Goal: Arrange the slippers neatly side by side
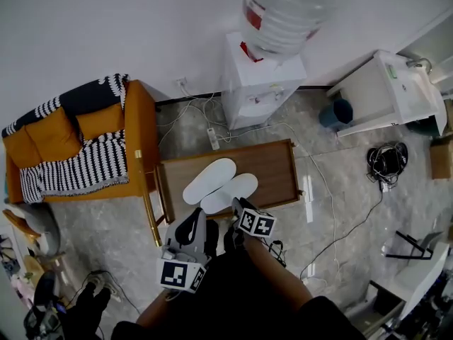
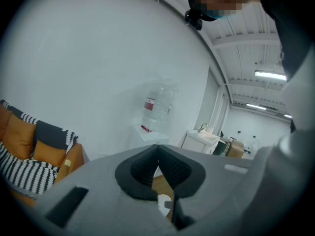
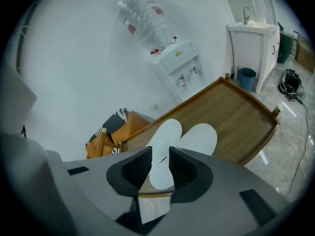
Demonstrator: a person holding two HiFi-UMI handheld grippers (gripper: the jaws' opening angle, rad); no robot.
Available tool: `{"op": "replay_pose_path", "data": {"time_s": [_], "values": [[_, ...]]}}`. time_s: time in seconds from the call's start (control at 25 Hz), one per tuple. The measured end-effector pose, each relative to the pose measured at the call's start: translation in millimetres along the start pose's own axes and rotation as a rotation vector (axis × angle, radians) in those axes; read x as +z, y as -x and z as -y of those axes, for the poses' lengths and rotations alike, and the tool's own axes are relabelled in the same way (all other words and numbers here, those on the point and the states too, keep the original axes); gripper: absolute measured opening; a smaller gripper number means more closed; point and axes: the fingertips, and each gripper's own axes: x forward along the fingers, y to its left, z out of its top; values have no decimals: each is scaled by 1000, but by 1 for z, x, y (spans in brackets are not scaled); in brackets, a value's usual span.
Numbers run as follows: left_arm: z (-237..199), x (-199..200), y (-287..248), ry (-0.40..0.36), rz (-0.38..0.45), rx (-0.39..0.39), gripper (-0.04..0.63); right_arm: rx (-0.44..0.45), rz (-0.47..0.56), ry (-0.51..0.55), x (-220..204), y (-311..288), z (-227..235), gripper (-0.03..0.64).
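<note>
**Two white slippers on wooden worktop, right gripper released at their heels**

Slippers: pair, plain white, flat long ovals, no strap or print visible from above. Left slipper [image 1: 211,178] and right slipper [image 1: 235,190] lie side by side on the near-left part of the worktop [image 1: 272,156], long edges touching. Both slant the same way, toes toward upper right in the head view. Slightly staggered: the left one reaches further toward the far rim, the right one's heel sits closer to the near rim. Cannot tell whether they overlap at the heels.

Worktop: low brown wooden table with raised rim, on grey stone floor [image 1: 340,190].

Right gripper [image 3: 160,167]: released, jaws apart. White heel end of the slippers shows in the gap, pads not pressing on it. In the head view its tip sits at the near rim, just at the right slipper's heel.

Left gripper [image 2: 157,154]: clenched, pads meeting at the tips, holding nothing. Held near the person, off the worktop's near-left corner, apart from the slippers.
</note>
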Motion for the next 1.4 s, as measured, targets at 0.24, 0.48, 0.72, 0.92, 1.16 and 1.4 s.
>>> {"op": "replay_pose_path", "data": {"time_s": [0.24, 0.48, 0.72, 0.92, 1.16, 1.4], "values": [[-13, -5, 1, 17, -11, 14, 12, -51, -49, -56, -15, -26, 15, 78], [-23, -7, 2, 34, -22, 26, 12, -88, -104, -153, -32, -50, 31, 97], [-31, -8, 0, 48, -26, 36, 12, -140, -125, -165, -35, -67, 45, 112], [-37, -11, 0, 52, -33, 44, 12, -157, -136, -176, -37, -78, 49, 118], [-41, -15, 0, 59, -43, 54, 12, -193, -167, -162, -46, -89, 56, 100], [-44, -16, 3, 63, -42, 67, 12, -191, -171, -162, -47, -88, 58, 51]]}}
